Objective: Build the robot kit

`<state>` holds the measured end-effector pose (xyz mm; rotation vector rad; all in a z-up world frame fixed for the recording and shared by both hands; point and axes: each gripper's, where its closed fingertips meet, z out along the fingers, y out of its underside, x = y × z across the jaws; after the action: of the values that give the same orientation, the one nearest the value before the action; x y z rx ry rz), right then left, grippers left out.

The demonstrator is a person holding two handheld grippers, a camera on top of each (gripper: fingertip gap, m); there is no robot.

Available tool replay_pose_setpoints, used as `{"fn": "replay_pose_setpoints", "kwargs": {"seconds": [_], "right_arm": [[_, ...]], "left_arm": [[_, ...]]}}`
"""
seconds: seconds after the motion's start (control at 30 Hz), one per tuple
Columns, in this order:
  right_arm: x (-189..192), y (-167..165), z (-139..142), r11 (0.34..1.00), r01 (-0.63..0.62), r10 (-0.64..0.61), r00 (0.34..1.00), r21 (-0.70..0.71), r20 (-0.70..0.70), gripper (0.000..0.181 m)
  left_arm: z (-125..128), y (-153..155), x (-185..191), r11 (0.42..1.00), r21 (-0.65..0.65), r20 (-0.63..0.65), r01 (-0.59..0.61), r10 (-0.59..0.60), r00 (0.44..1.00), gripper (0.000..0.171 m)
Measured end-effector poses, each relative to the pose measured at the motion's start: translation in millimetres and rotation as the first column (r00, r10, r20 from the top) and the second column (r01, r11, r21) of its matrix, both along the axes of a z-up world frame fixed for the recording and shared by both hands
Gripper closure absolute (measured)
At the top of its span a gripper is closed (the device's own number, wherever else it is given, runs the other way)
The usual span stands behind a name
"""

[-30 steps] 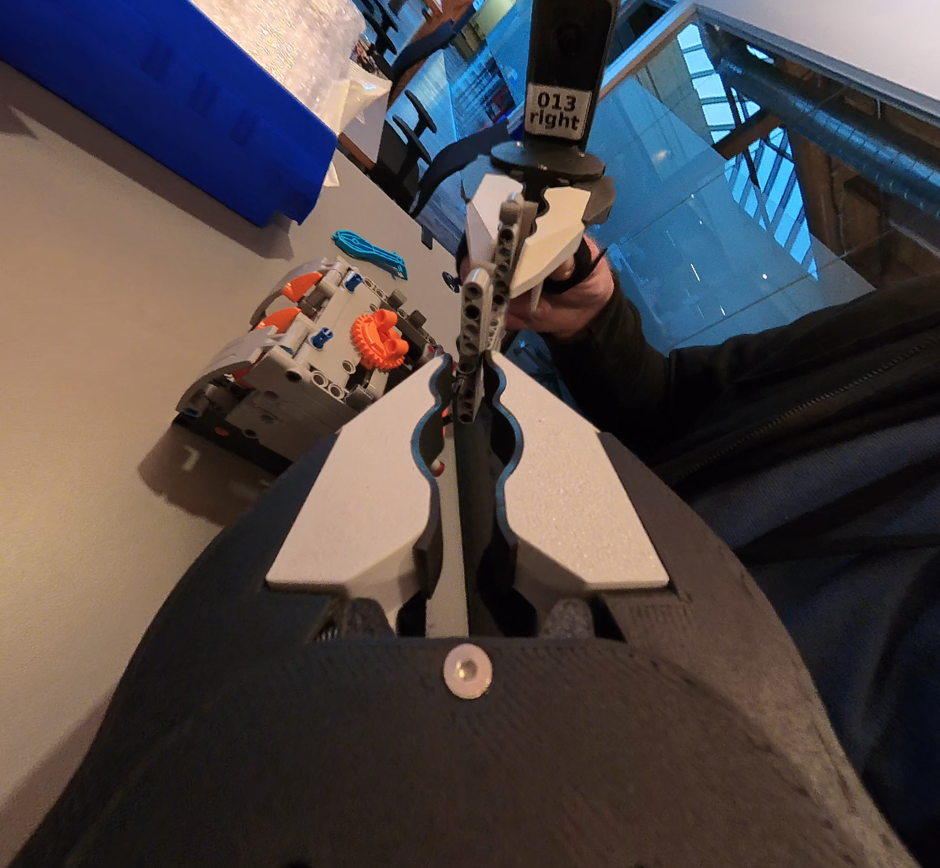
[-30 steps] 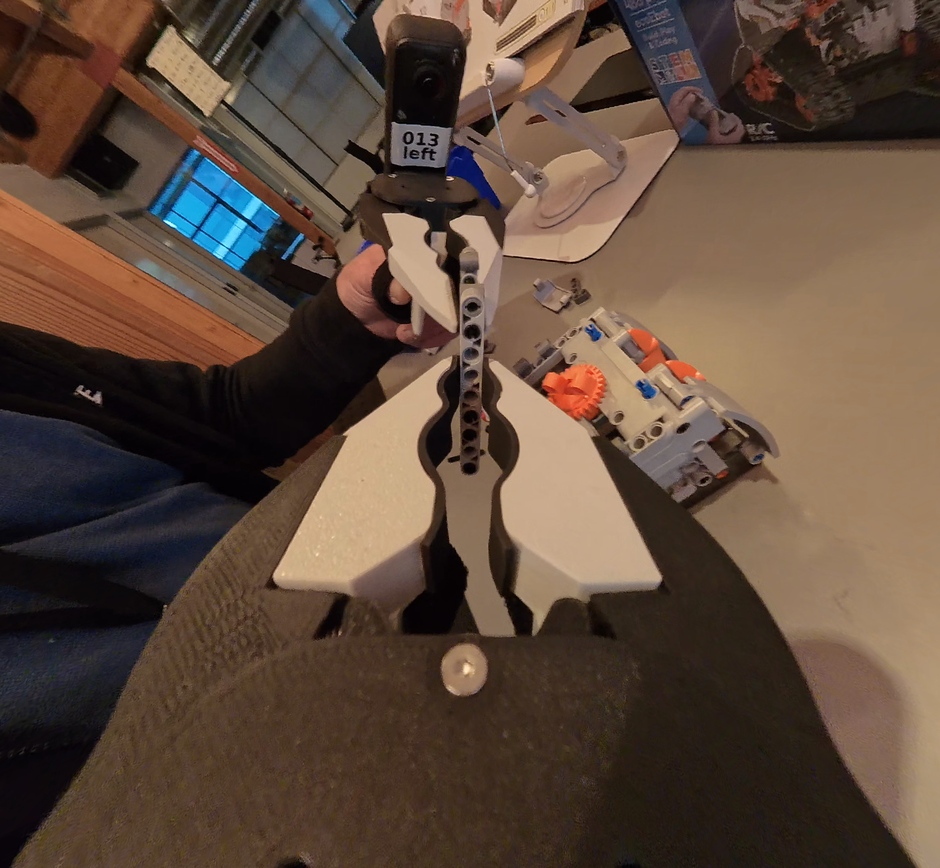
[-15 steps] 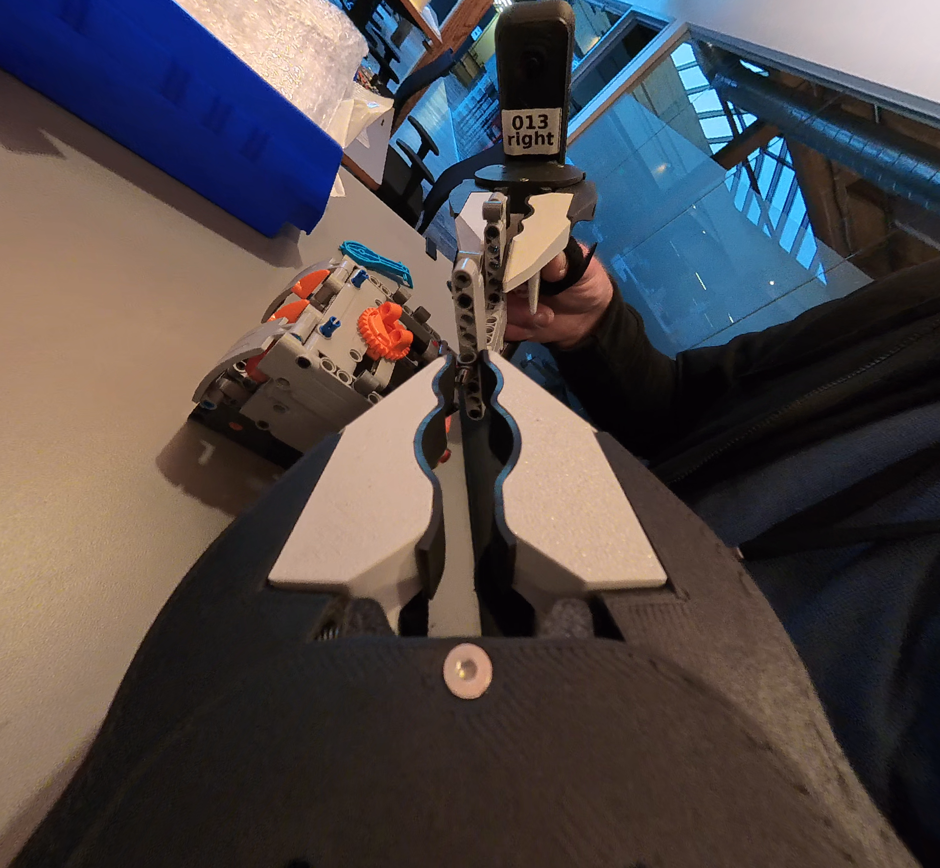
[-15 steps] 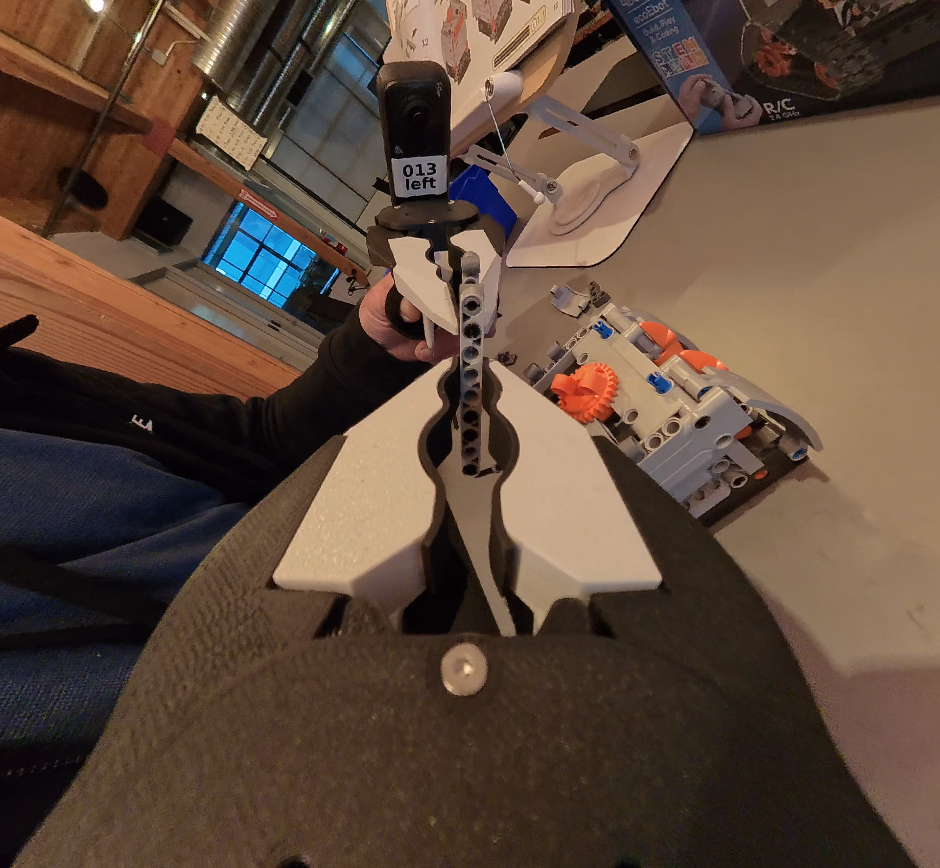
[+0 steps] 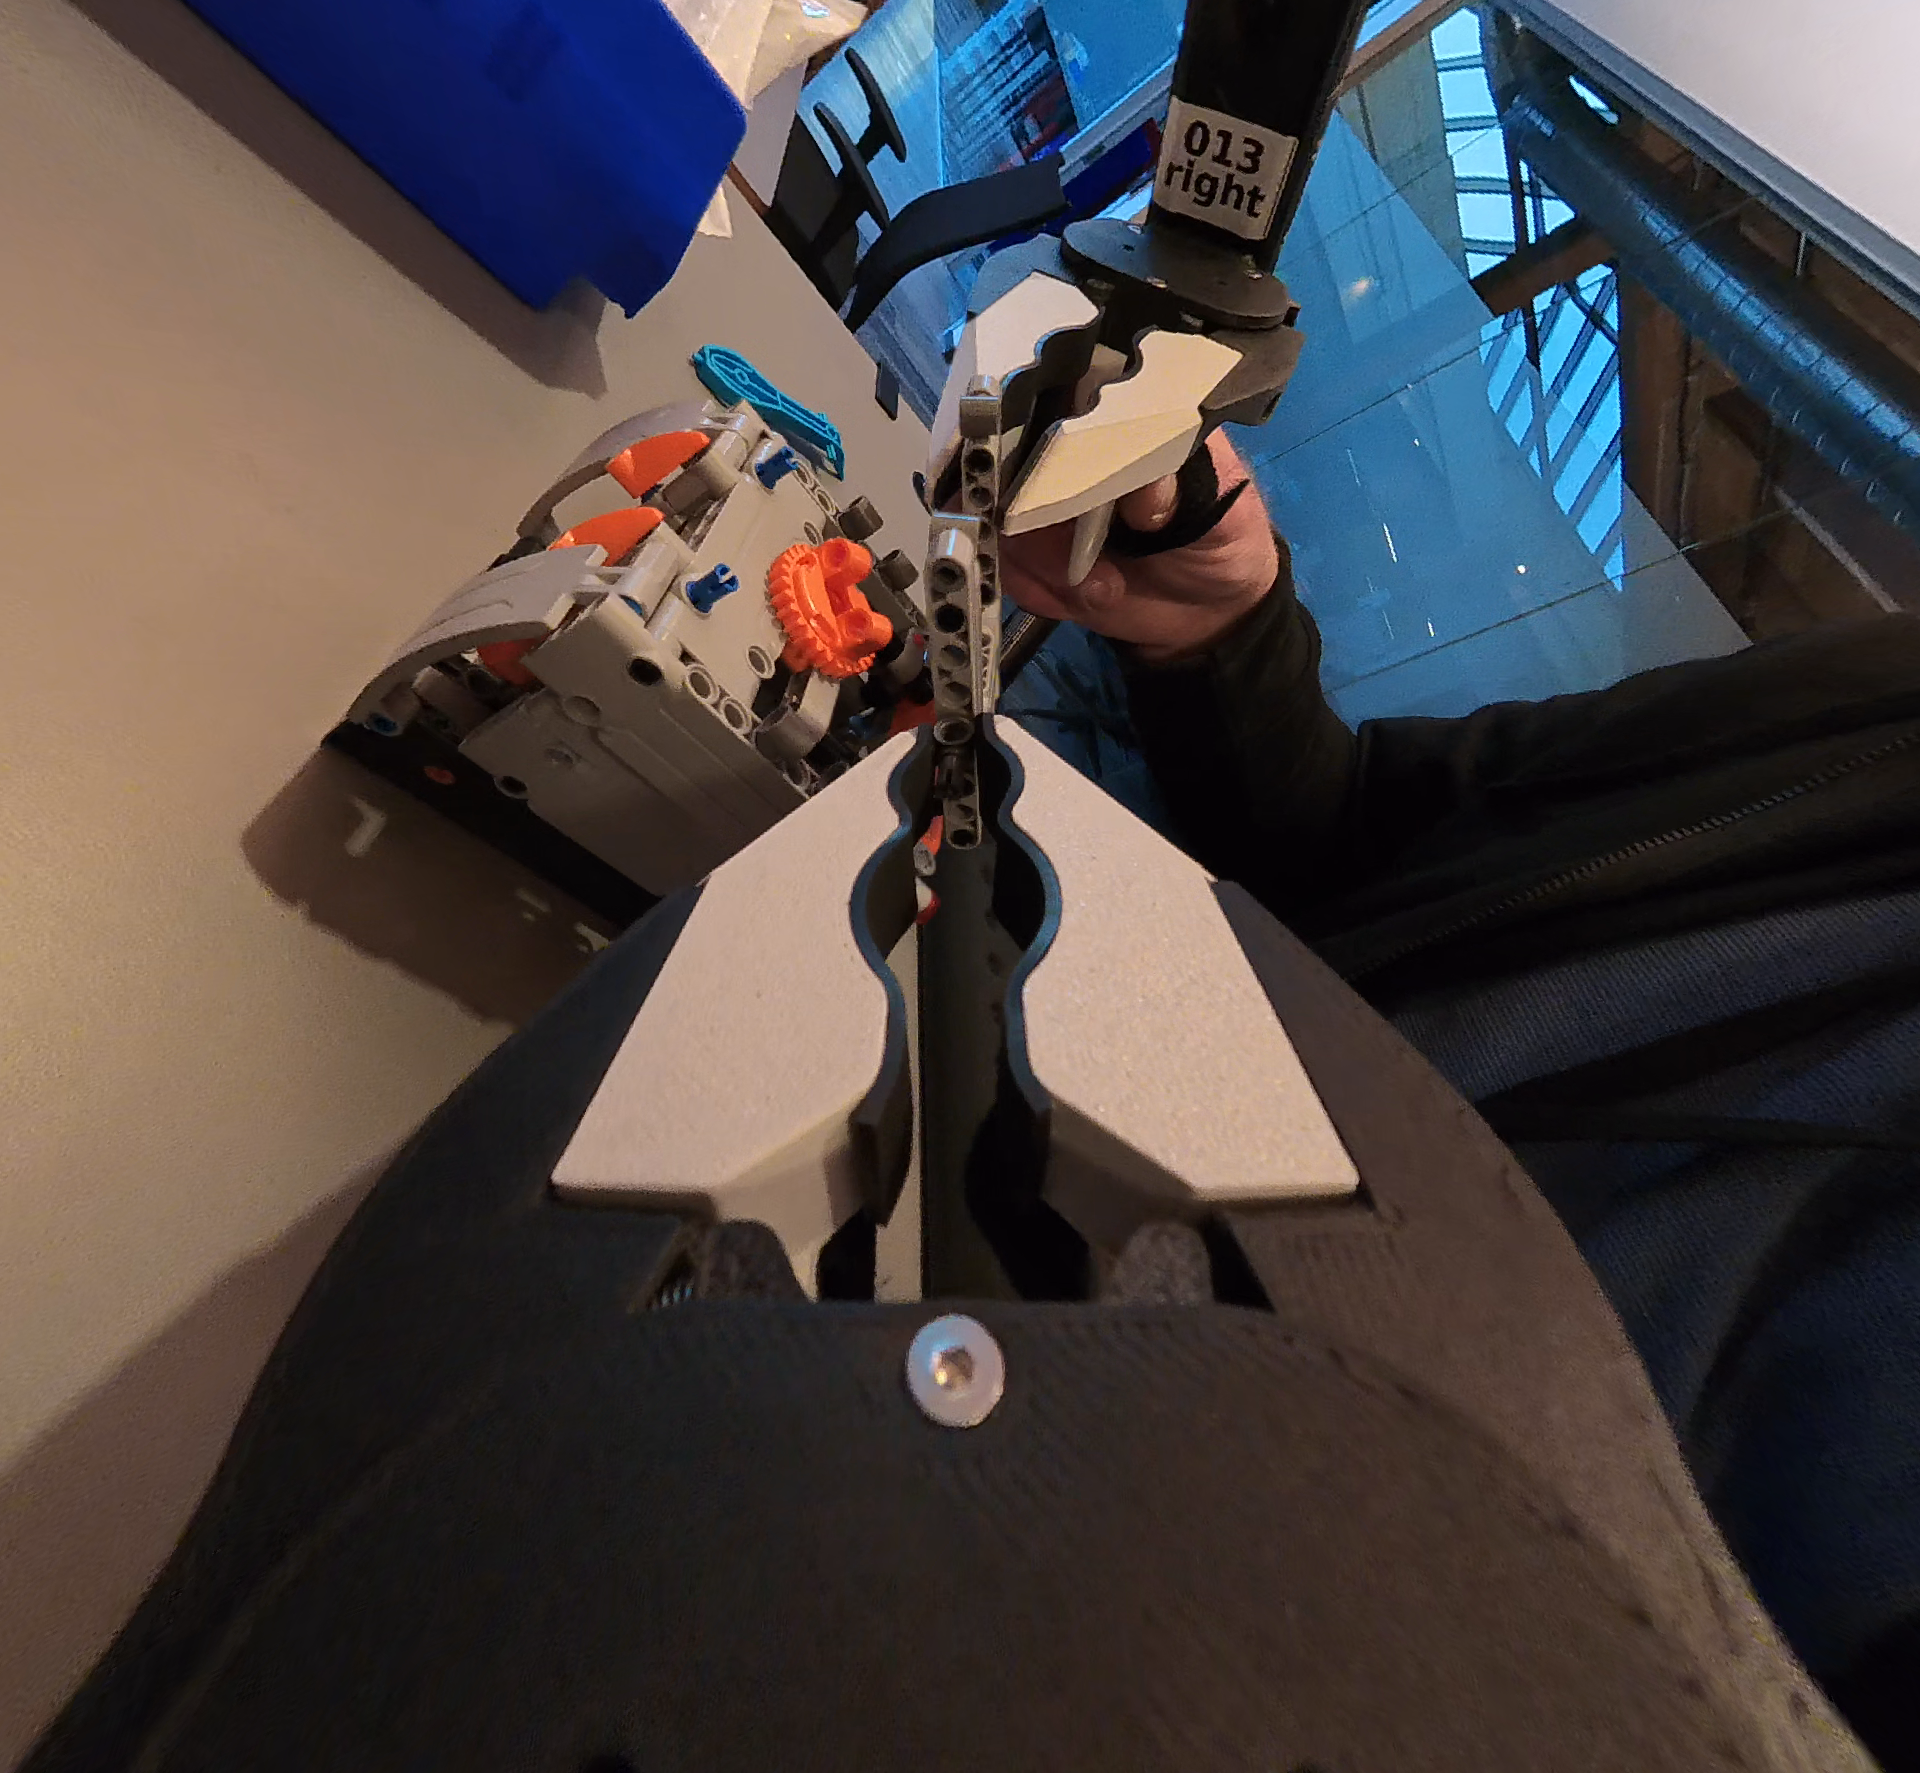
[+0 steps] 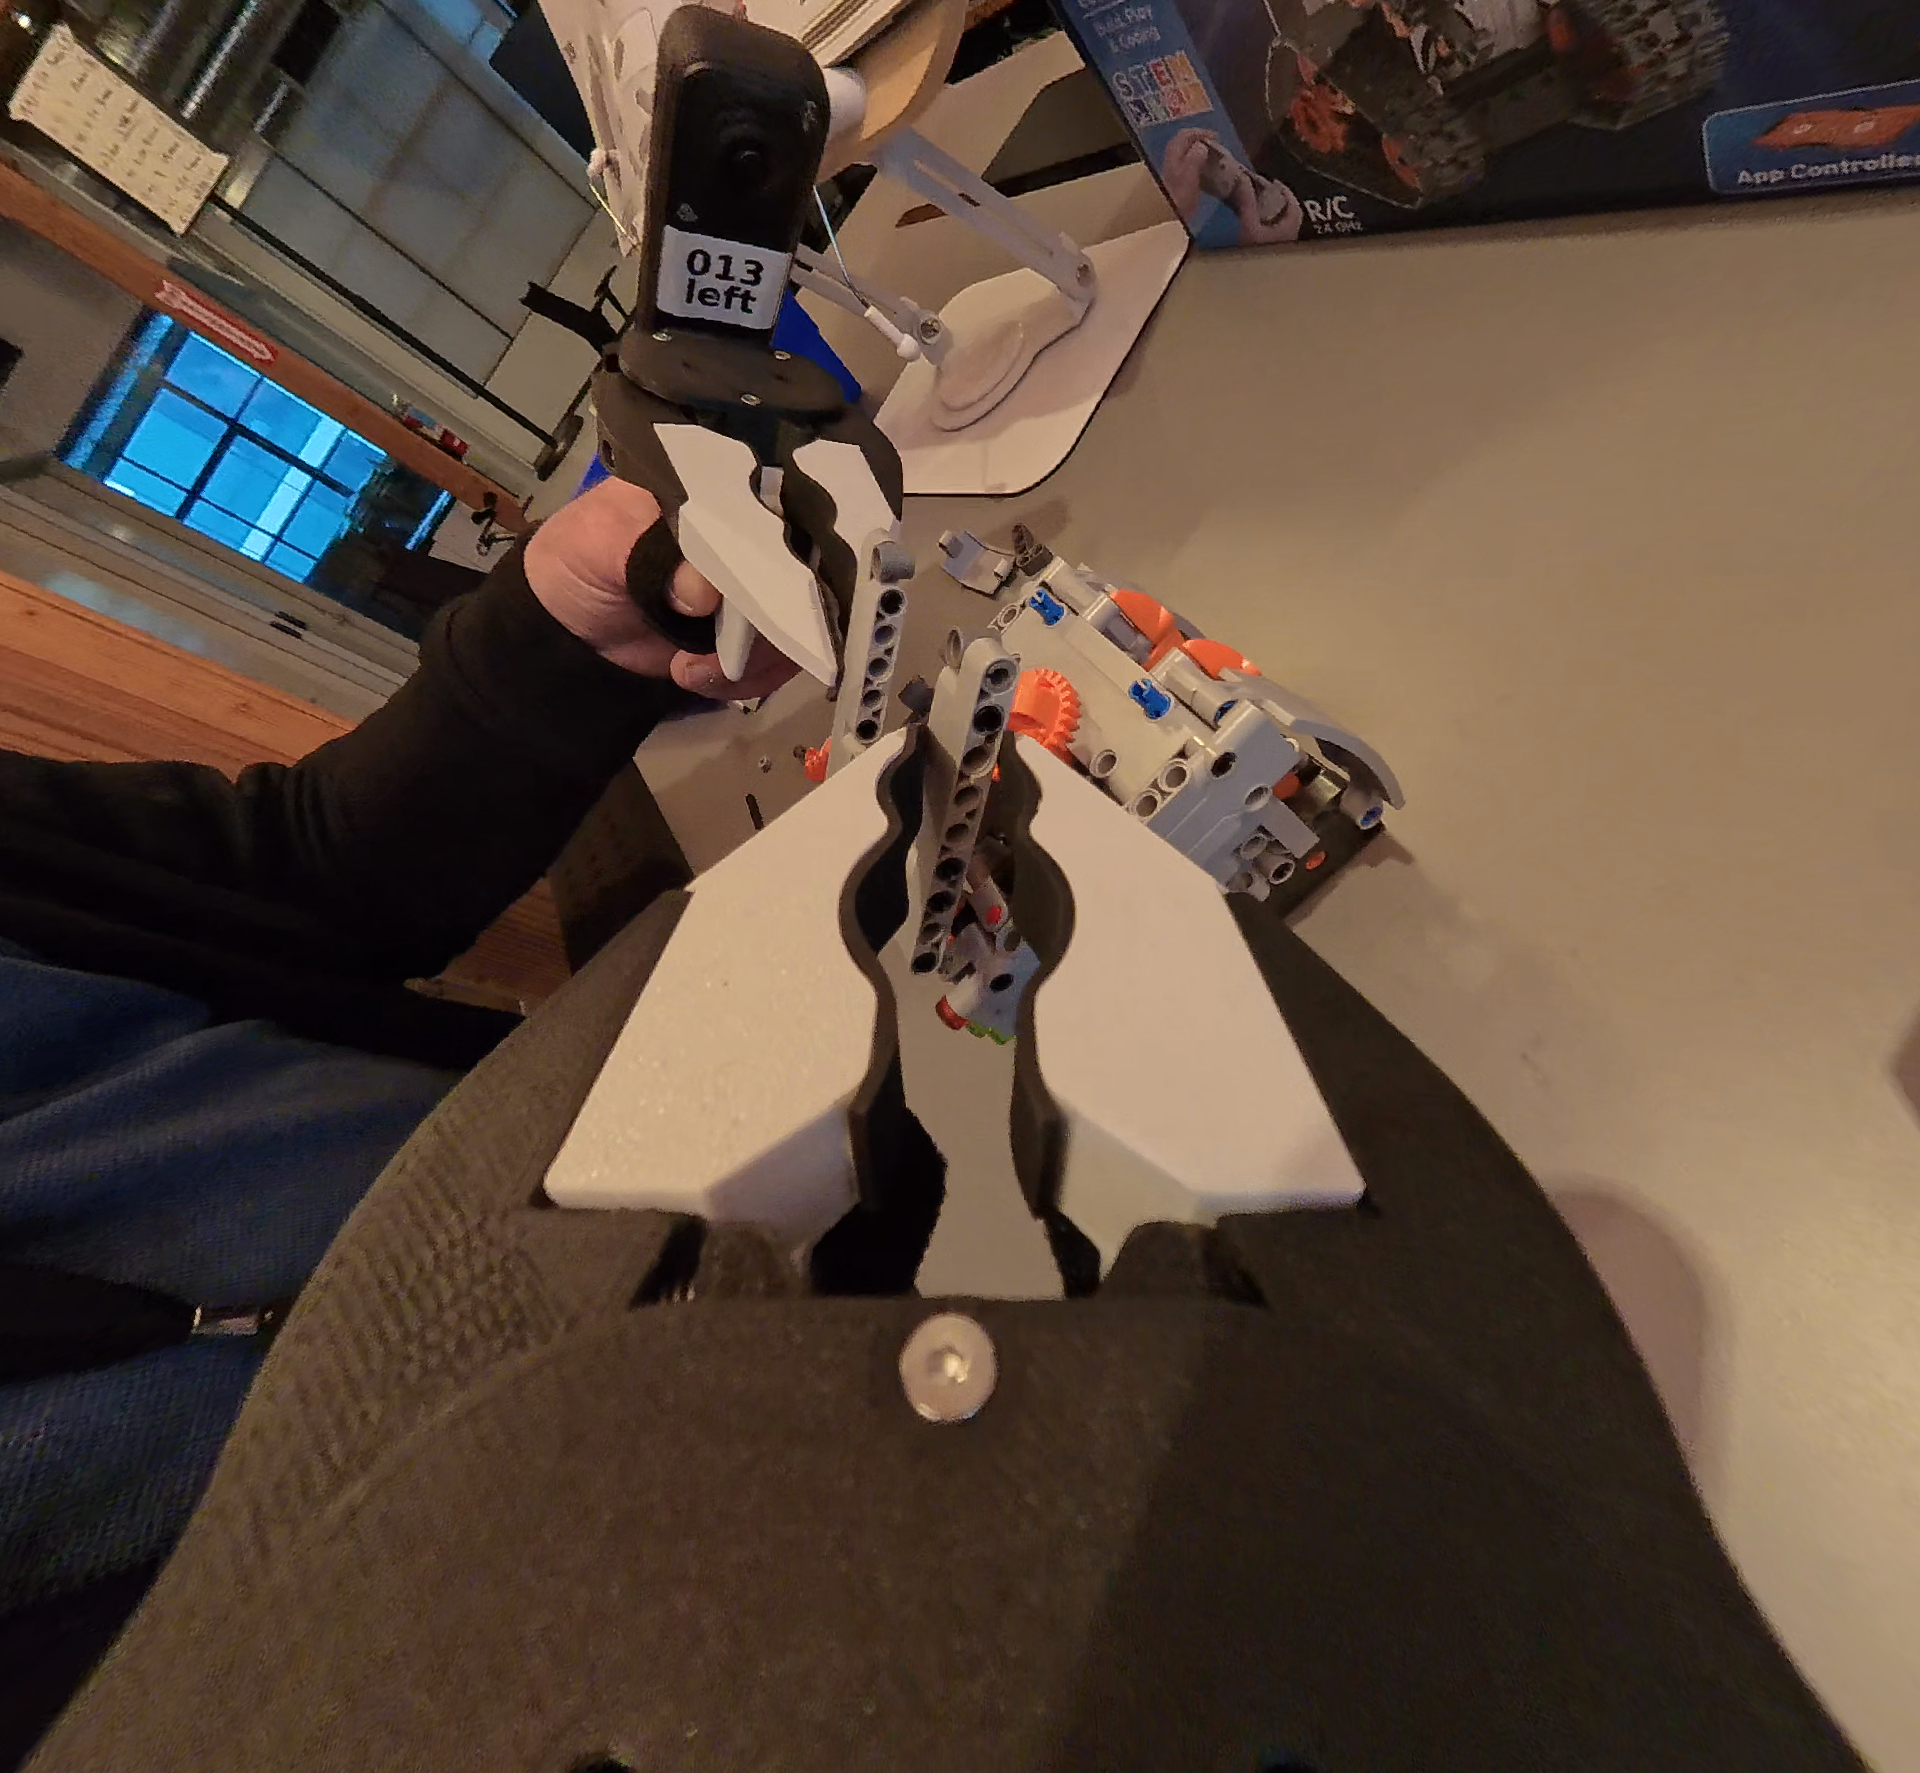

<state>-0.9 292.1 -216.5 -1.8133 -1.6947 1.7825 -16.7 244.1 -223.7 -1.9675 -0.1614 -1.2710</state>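
My left gripper (image 5: 956, 752) is shut on a light grey holed beam (image 5: 958, 622) that sticks out past its tips. My right gripper (image 6: 966, 752) is shut on a second grey holed beam (image 6: 961, 819), which is tilted. Each gripper shows in the other's view: the right gripper (image 5: 977, 492) with its beam (image 5: 977, 445), the left gripper (image 6: 836, 669) with its beam (image 6: 878, 653). The two beams stand side by side, close together, above the table's near edge. A grey and orange brick-built model (image 6: 1174, 726) sits on the table just beyond them and also shows in the left wrist view (image 5: 644, 653).
A blue bin (image 5: 416, 40) stands at the back of the table (image 5: 156, 580), with a teal piece (image 5: 769, 393) near the model. A picture box (image 6: 1507, 9), a booklet on a white stand (image 6: 1018, 373) and small loose grey pieces (image 6: 977, 560) lie behind. A person's dark sleeves reach in. My hands' fingertips stand some 6 cm from each other.
The two beams stood in one straight line between the grippers; now they are offset, with the right gripper's beam tilted away. Both grippers have moved closer to the model.
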Motion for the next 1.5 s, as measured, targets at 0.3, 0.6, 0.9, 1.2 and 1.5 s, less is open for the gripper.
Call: {"fn": "replay_pose_setpoints", "kwargs": {"seconds": [0.3,0.6,0.9,1.2,1.5], "right_arm": [[0.8,-7.1,0.7,0.996,-0.035,0.038,0.998,-0.079,0.046,0.172],[-1.1,-4.6,-14.5,0.999,-0.008,0.005,0.998,0.048,0.066,0.163],[-2.4,-4.0,-17.3,0.987,-0.008,-0.001,0.998,0.16,0.056,0.163],[-2.2,-3.6,-17.9,0.981,-0.004,-0.007,0.998,0.194,0.058,0.162],[0.8,-0.8,-18.4,0.957,0.017,-0.034,0.998,0.288,0.056,0.155]], "left_arm": [[0.9,-6.9,-0.4,0.999,-0.046,0.017,0.022,-0.021,1.0,0.167],[-8.6,-1.3,-4.8,0.998,-0.055,-0.028,-0.025,0.023,0.999,0.165],[1.7,-6.7,-18.3,0.992,0.021,-0.12,-0.126,0.127,0.985,0.148],[-9.8,-10.6,-10.0,0.994,0.022,-0.212,-0.106,0.109,0.971,0.165],[-12.7,-8.7,-7.2,0.996,0.011,-0.211,-0.091,0.091,0.973,0.168]]}}
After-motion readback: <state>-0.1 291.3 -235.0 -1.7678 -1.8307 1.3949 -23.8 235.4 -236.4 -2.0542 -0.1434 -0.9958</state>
